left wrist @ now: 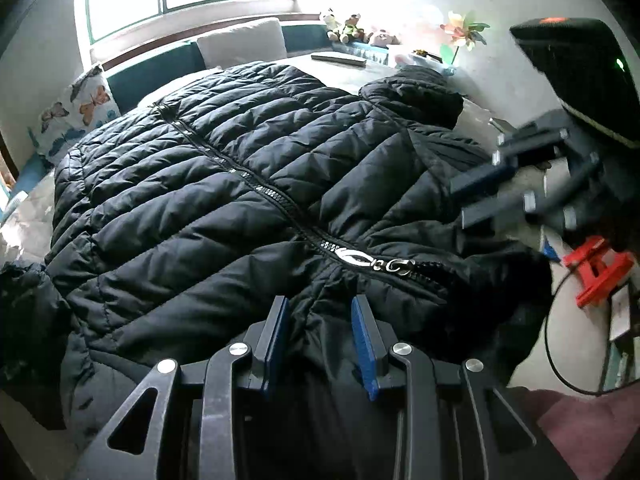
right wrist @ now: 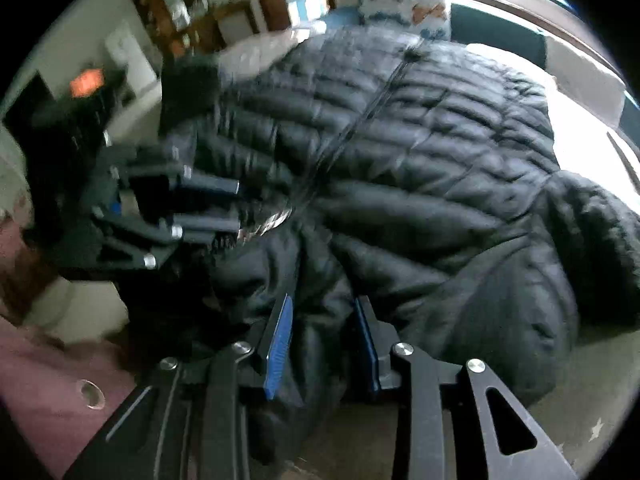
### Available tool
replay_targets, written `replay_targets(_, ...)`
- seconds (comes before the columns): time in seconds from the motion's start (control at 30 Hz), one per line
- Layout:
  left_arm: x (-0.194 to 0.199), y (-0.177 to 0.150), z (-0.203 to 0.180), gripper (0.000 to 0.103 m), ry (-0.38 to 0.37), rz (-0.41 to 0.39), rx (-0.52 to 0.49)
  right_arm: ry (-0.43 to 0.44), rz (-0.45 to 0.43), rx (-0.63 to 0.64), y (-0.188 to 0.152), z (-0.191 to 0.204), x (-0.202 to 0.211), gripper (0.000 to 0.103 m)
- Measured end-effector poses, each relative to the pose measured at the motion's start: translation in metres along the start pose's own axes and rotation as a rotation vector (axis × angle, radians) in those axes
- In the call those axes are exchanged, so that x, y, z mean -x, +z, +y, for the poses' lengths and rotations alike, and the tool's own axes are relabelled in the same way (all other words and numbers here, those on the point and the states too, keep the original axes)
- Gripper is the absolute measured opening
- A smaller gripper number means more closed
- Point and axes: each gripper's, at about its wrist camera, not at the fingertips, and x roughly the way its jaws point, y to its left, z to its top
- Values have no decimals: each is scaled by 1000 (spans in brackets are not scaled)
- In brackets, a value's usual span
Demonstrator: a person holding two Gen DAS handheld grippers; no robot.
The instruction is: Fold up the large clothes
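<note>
Jacket (left wrist: 224,184) collar pinched in both hand-held grippers (left wrist: 320,340) (right wrist: 322,340), pillows (left wrist: 240,42) and toys (left wrist: 346,28) beyond.

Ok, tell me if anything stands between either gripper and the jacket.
Nothing visible does. The left gripper and the right gripper each have a bunch of the black puffer jacket pinched between their blue pads, so no gap is left for anything to block.
</note>
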Motion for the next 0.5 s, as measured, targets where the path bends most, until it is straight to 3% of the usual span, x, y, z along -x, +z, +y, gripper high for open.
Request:
replay_targets(0.13,25,24,24,35,-6,-54,48,-103,-110,-73,15,-40,23,35)
replay_targets(0.3,32,64,38,35,-43,-109,116,-71,-205,-332,25,-133,31,35)
replay_targets(0.4,19,84,35,35,-90,-103,123,-117,-186,-438,12,-180,18,35)
replay_targets(0.5,-6,99,23,35,-134,-49,97,-46,-166,-514,-6,-204,-3,31)
